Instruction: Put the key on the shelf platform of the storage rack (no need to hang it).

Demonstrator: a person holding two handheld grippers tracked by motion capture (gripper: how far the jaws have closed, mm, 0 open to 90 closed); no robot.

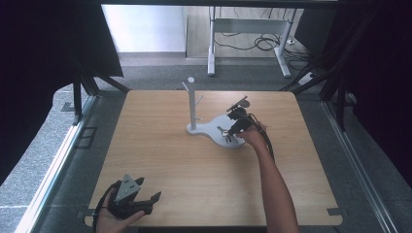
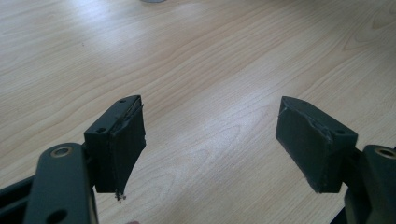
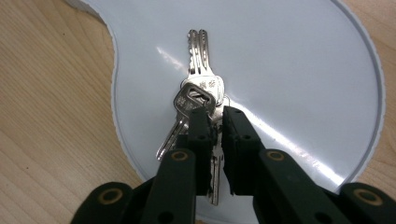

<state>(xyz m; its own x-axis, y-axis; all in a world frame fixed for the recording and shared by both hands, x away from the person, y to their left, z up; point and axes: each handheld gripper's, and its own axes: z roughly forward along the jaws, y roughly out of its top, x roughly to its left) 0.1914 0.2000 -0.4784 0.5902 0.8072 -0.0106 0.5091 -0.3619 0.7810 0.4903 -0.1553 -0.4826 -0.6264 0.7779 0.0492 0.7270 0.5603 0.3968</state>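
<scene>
Gripping the bunch of keys [image 3: 198,100] cleanly calls for the right gripper [image 3: 214,122] to close on the ring end, where the key heads stack, and not on a single loose blade; in the right gripper view its jaws stand nearly together over that stack and appear to pinch the bunch at its ring, though the exact point of contact is hidden behind the jaw tips. Judged from this, the step in hand is the pickup from the tray, and a straight vertical lift is advisable so that the hanging blades clear the rim without dragging. The bunch consists of several silver keys: two long blades lie side by side toward 12 o'clock, one shorter key angles toward 7 o'clock, and another runs toward 6 o'clock under the jaws. It lies on the white base tray [image 3: 299,70] of a stand, near the tray's left edge. In the high view the tray [image 1: 217,127] sits past the centre of the wooden table [image 1: 160,160], with the stand's post [image 1: 192,102] rising at its 9 o'clock end; hanging the keys on one of its pegs is the likely aim. The left gripper [image 2: 210,140] rests at the table's 7 o'clock corner, jaws spread wide and holding nothing.
</scene>
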